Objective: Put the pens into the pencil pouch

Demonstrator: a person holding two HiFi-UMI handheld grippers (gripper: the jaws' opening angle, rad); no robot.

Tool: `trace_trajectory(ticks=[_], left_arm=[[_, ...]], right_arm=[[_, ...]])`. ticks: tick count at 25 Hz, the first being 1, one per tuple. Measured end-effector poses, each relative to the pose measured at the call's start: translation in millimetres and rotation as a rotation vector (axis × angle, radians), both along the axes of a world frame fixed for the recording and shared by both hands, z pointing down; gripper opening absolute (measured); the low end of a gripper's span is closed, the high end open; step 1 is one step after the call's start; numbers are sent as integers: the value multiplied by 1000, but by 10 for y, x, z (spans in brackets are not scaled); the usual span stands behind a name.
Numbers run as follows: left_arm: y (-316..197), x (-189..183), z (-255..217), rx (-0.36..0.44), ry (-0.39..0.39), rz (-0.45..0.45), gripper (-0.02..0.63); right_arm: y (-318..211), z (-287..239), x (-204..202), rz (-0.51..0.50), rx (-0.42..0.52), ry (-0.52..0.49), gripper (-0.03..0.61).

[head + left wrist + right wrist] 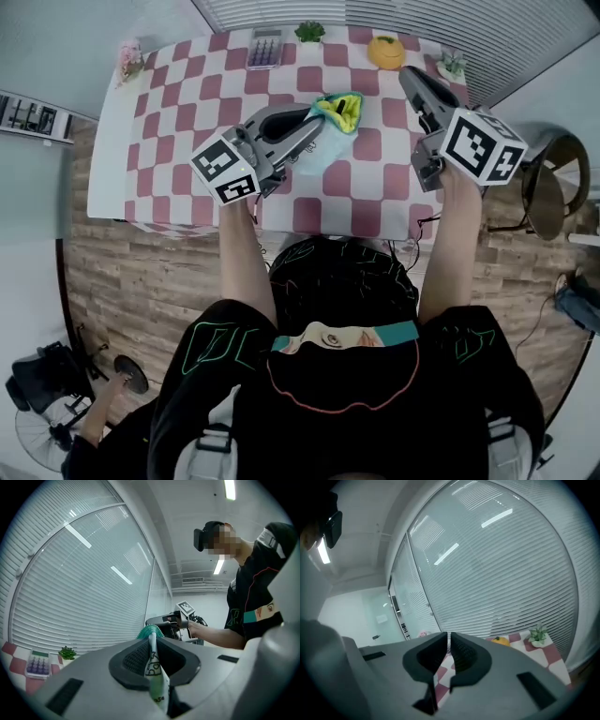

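Left gripper, seen from the head camera, reaches over the checked table and pinches the edge of the pencil pouch. The pouch is a teal and yellow bundle, held up above the middle of the cloth. The right gripper is well apart from it, off to the right, pointing toward the far edge near an orange ornament. A calculator and a small green plant stand along the far side, and a pink flower pot sits at the far left corner. A second little plant stands at the far right.

In the left gripper view, the left gripper has its dark pads pressed onto a thin fold of the pencil pouch. This fold is pale fabric with dark print, and a teal toothed edge rises just past the tips. Beyond it a hand holds the right gripper level in the air. The calculator and the plant show low at the left, before the window blinds.

In the right gripper view, the right gripper has its jaws drawn almost together, with only a narrow slit between the pads and nothing in it. Past them lie the checked cloth, the orange ornament and a potted plant.
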State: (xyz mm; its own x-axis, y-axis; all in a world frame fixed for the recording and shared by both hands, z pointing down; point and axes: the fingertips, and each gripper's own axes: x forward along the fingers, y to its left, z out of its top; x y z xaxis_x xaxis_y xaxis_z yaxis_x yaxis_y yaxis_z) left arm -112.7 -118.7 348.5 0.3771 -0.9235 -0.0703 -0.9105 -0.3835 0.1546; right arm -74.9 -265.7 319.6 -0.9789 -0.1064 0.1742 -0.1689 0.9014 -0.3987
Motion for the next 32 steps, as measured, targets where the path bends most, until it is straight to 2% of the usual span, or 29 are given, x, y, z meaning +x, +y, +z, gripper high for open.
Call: trace_trajectory(ticks=[4, 11, 15, 24, 27, 32], left_arm=[[-56, 59, 41, -13, 2, 21, 38], [-119, 154, 117, -36, 1, 65, 38], [-125, 166, 164, -46, 11, 71, 38], [-110, 181, 223, -59, 28, 72, 38], [-102, 179, 234, -62, 34, 71, 38], [-75, 207, 286, -68, 41, 76, 38]], right_arm=[[-347, 43, 198, 82, 17, 20, 11], [-796, 372, 459, 144, 69, 178, 9], [-967, 591, 557, 146, 85, 261, 9], [-1257, 1316, 679, 106, 61, 544, 18], [-1332, 1578, 676, 79, 39, 636, 67], [-1440, 1955, 679, 62, 4, 744, 94]])
